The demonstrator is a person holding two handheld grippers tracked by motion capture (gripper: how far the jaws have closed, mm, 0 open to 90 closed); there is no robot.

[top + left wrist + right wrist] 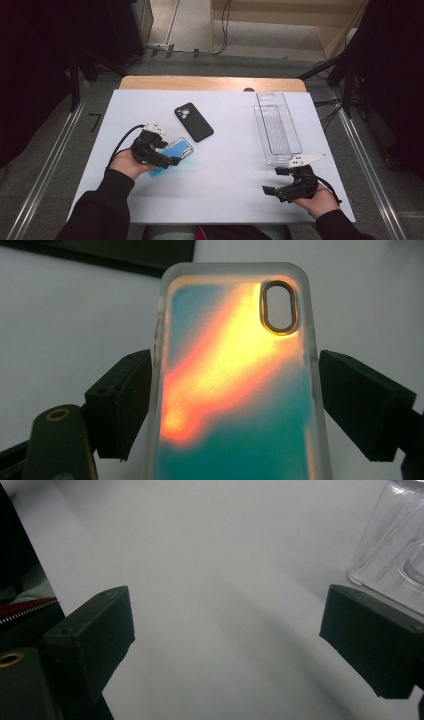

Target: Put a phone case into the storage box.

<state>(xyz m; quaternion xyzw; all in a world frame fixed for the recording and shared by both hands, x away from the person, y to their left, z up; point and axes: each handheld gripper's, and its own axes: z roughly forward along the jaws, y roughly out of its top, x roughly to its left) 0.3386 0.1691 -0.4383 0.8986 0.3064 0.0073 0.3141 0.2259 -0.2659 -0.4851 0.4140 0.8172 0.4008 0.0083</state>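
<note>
Left gripper (170, 161) grasping translucent blue-orange plastic phone case (235, 385) by its long edges, between its jaws; edge-only grip risks slippage. Right gripper (272, 181) released, idle.

Right gripper (227, 640) with two black jaws spread wide over bare white table (215, 555), nothing between them, clear plastic tray (395, 555) corner at upper right
</note>
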